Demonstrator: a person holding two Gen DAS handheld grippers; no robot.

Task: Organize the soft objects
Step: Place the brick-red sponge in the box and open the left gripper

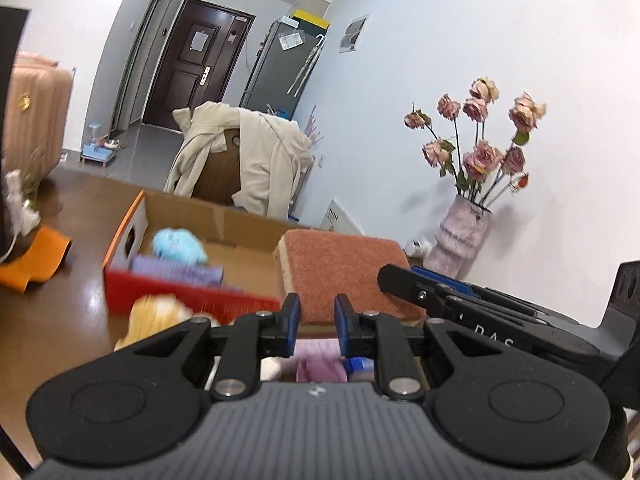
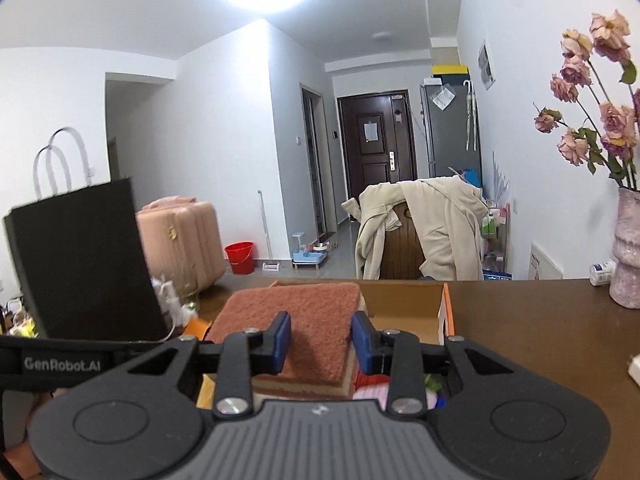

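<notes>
**Sponge above the box: soft, light, best taken by its edges**

Sponge (image 2: 304, 320) fills the near middle of both wrist views, a thick block with a coarse rust-red scouring face on top and a paler yellow foam layer under it. In the right wrist view the right tool (image 2: 320, 344) has a blue pad on either side of the block's near end. The pads look to be at its edges, so by my reading it is gripping the sponge, though contact itself is hard to confirm. The left tool (image 1: 316, 322) sits just in front of the sponge's near edge with its pads parted and nothing between them, so it is open.

As a judgement, the sponge will be light and springy. The foam will squash under a hard pinch, while the rough face should give good friction and not slip. A hold across the narrow sides, on foam and scourer together, looks safest.

Below the tools lie pink cloth (image 1: 320, 364) and a yellow plush toy (image 1: 160, 312), near the red front wall of the cardboard box (image 1: 188, 216) on the brown desk (image 2: 540, 320). Farther in the box sit a pale blue plush toy (image 1: 178, 244) and a lilac cloth (image 1: 176, 270).

Readable writing: "GenRobot.AI" on the strap (image 2: 62, 364) at near left, and "DAS" on the right tool's body as seen from the left wrist. A black paper bag (image 2: 80, 256) stands at left; dried roses in a vase (image 1: 460, 240) stand at far right.
</notes>
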